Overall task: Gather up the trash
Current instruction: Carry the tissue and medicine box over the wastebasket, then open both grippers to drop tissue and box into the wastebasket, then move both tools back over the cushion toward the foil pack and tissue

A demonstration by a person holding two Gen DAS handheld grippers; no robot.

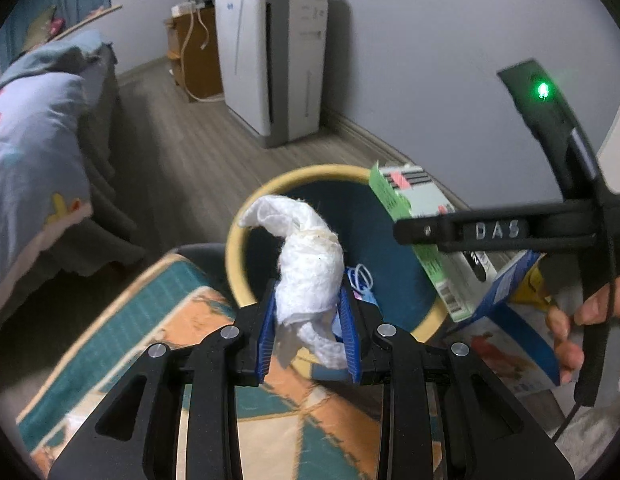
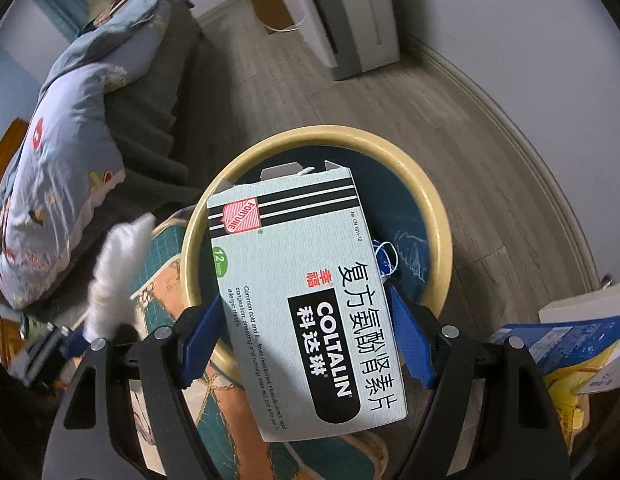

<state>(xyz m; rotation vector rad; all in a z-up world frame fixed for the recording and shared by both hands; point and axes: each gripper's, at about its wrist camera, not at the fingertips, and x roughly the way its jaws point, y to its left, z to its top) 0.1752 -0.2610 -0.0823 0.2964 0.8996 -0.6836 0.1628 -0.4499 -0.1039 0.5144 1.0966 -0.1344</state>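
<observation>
My left gripper [image 1: 308, 285] is shut on a crumpled white tissue [image 1: 306, 252], which stands up between the blue pads. Just beyond it is a round bin [image 1: 238, 240] with a yellow rim and dark blue inside. My right gripper [image 2: 304, 305] is shut on a pale green and white Coltalin medicine box [image 2: 310, 240], held tilted over the bin [image 2: 437, 216]. In the left wrist view the same box [image 1: 413, 200] hangs over the bin's right rim beside a black finger [image 1: 429, 232] of the right gripper. The tissue [image 2: 118, 276] shows at the left of the right wrist view.
A blue item with white loops [image 1: 359, 276] lies in the bin. A teal and orange patterned mat [image 1: 150, 320] sits beside the bin. A bed with blue bedding [image 1: 38, 140] is at left, a white appliance [image 1: 278, 60] against the wall. Blue and yellow packages [image 2: 569, 344] lie at right.
</observation>
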